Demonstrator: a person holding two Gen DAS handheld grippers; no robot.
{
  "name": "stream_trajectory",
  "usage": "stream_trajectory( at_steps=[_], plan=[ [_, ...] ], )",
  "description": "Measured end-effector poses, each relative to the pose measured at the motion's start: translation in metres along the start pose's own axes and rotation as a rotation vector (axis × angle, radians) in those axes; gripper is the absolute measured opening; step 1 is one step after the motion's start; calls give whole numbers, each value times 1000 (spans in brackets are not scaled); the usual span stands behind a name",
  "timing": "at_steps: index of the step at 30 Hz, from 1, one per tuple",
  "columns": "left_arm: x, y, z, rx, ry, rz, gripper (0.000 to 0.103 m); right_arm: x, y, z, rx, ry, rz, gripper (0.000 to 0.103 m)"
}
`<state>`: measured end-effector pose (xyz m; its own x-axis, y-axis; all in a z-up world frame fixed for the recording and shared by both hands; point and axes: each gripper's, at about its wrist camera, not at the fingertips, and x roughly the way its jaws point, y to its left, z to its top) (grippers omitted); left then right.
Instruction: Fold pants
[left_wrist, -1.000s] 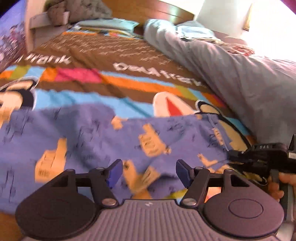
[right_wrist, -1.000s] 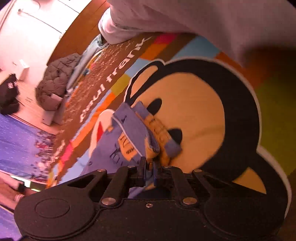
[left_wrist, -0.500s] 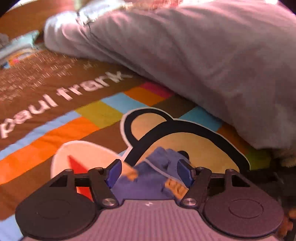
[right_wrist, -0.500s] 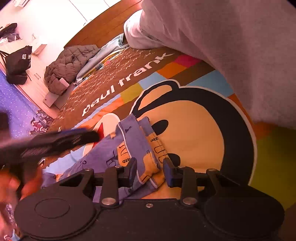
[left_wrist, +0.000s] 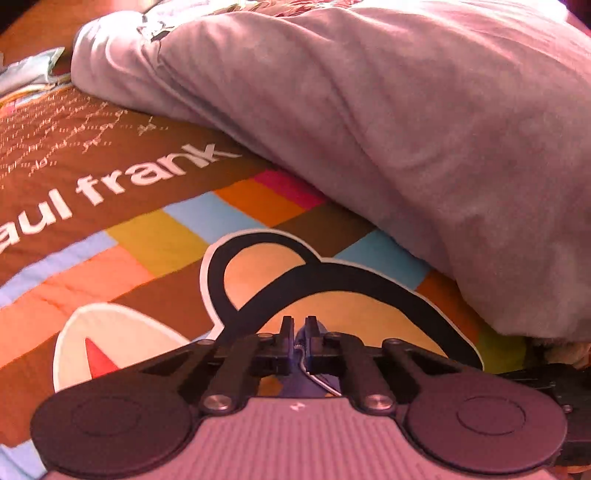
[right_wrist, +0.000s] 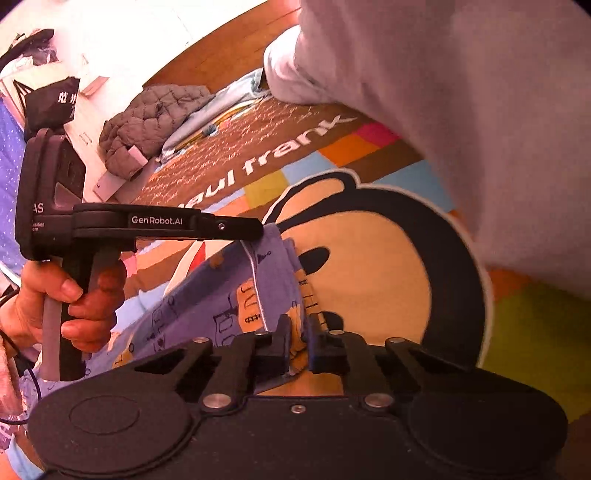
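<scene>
Grey duvet (left_wrist: 424, 122) bulging along far and right side of bed, overhanging bedspread (left_wrist: 155, 236); flat printed quilt lying open to left and near. Quilted grey jacket (right_wrist: 147, 122) heaped at far left edge. Pants (right_wrist: 221, 295), soft purple cotton with orange print and white piping, lying crumpled on cartoon face. Left hand-held gripper (left_wrist: 300, 334) pinching far corner of pants, fingers nearly together. Right hand-held gripper (right_wrist: 297, 332) clamping near edge, cloth bunching between fingers.
</scene>
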<state>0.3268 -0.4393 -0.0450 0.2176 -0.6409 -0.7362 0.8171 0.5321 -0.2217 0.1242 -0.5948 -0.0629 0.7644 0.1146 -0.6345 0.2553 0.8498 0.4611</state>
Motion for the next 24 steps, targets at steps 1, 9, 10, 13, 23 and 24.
stream_trajectory(
  at_steps=[1,9,10,13,23,24],
  plan=[
    [2,-3,1,10,4,13,6,-2,-2,1,2,-6,-9,8],
    [-7,-16,0,5,-82,266,70,7,-7,6,-1,50,-45,33],
    [-18,-14,-1,-7,-120,285,72,3,-5,7,-14,31,-60,39],
    [-62,-2,-9,-73,-201,360,92,-8,12,14,-108,-54,-99,62],
    [-192,77,-168,-350,-153,589,94,29,134,6,-431,18,65,89],
    [-200,85,-186,-388,-135,596,94,35,147,-1,-482,46,63,89]
  ],
)
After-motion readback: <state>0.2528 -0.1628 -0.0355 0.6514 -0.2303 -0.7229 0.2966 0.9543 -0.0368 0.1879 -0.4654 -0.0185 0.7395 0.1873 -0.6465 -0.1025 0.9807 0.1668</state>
